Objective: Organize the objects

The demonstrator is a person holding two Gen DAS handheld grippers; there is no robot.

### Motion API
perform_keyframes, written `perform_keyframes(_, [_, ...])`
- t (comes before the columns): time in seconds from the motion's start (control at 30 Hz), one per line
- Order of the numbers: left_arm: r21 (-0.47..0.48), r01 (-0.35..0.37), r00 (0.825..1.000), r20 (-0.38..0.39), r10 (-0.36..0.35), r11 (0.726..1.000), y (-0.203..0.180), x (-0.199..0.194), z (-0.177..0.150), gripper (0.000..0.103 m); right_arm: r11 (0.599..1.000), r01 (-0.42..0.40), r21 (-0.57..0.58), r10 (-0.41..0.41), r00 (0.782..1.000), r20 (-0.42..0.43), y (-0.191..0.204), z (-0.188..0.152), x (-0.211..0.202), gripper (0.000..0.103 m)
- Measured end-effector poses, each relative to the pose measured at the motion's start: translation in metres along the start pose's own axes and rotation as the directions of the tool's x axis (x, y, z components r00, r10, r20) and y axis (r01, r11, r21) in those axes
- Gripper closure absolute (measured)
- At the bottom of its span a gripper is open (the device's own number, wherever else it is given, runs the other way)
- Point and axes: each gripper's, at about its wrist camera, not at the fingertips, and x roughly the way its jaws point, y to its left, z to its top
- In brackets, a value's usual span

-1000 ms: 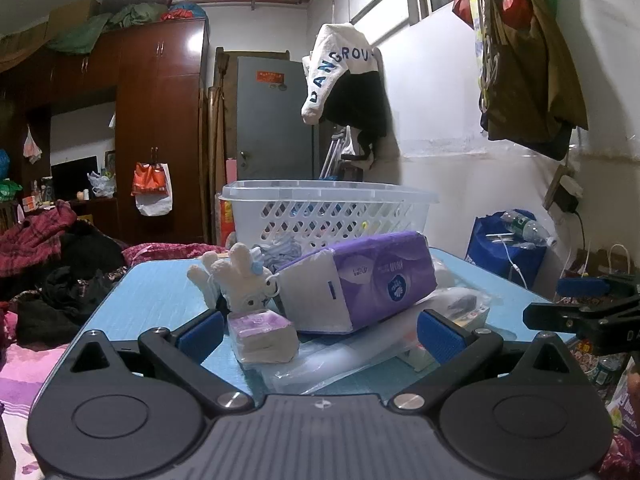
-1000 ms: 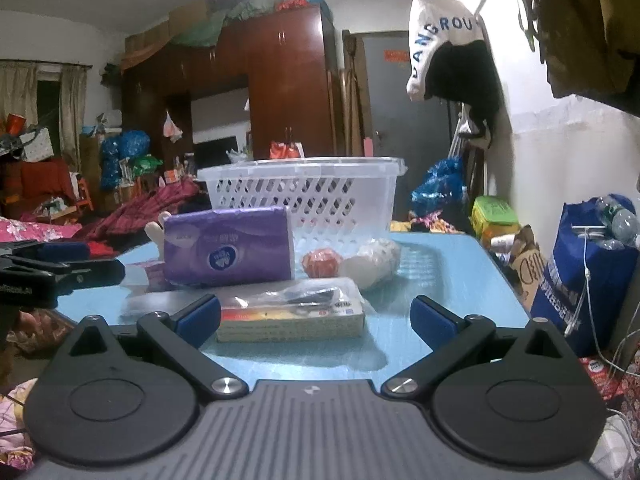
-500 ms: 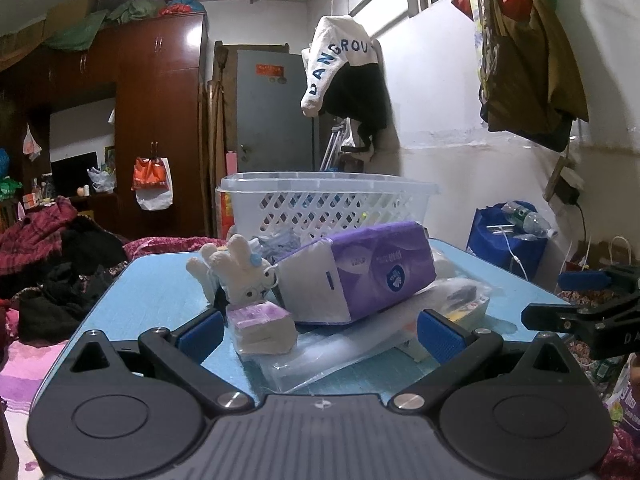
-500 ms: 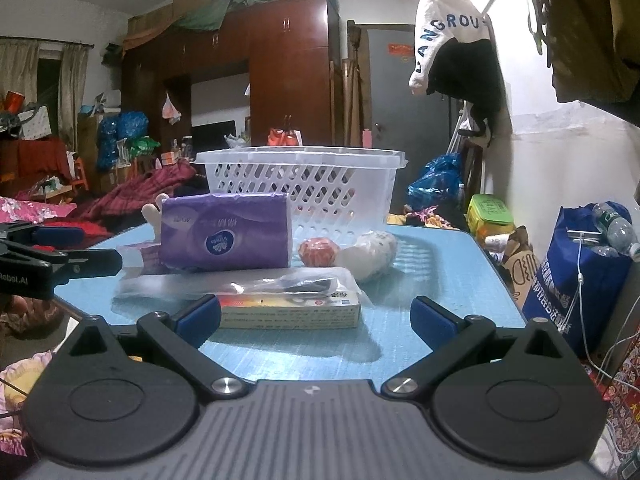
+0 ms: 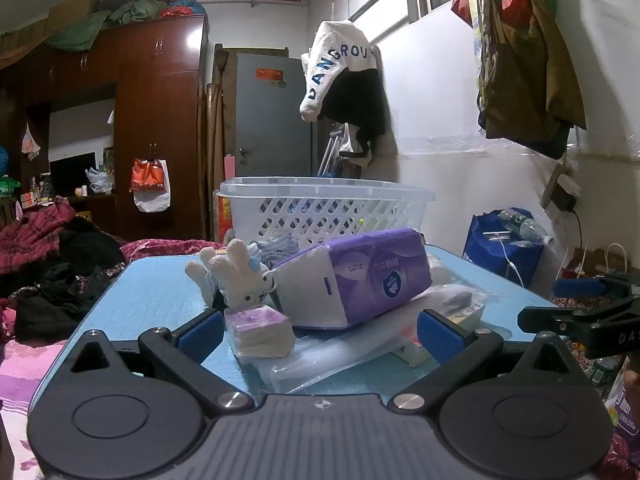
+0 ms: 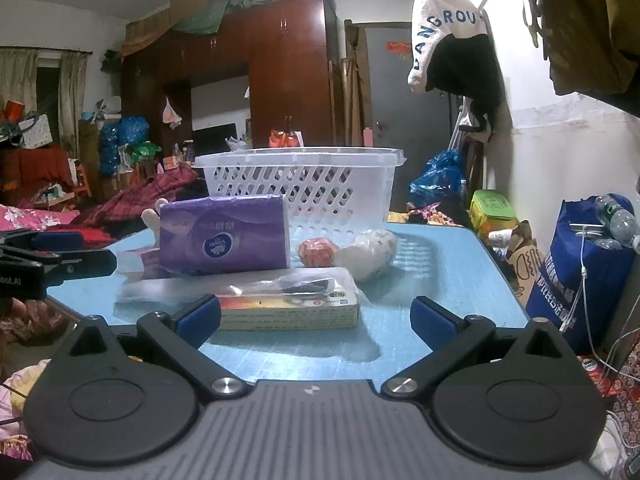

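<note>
A white plastic basket (image 5: 320,212) stands at the far side of the blue table (image 5: 152,292); it also shows in the right wrist view (image 6: 304,192). In front of it lie a purple tissue pack (image 5: 360,280), a white plush toy (image 5: 236,276), a small purple tissue packet (image 5: 260,332) and a boxed item in a clear bag (image 6: 288,304). A red-orange ball (image 6: 316,252) and a white wrapped lump (image 6: 368,252) lie beside the basket. My left gripper (image 5: 320,332) is open around the small packet, not touching it. My right gripper (image 6: 316,316) is open in front of the boxed item.
A blue bag with a bottle (image 6: 588,264) stands on the floor right of the table. Clothes hang on the right wall (image 5: 344,80). A bed with piled clothes (image 5: 40,264) lies to the left. The right gripper shows at the left wrist view's right edge (image 5: 580,312).
Both grippers have risen and tilted slightly, so the table's objects sit a little lower in both views. Both stay open. Nothing on the table has moved.
</note>
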Motion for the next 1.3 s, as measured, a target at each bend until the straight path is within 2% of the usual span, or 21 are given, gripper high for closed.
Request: perform_keyframes(1.3, [0.003,0.014,1.000,-0.001,-0.014,1.000,-0.0008,0.0002,-0.0003,0.000,0.999,-0.032,0.007,0.032,0.999,-0.009,-0.0056,-0.0021,0.0033,0.000])
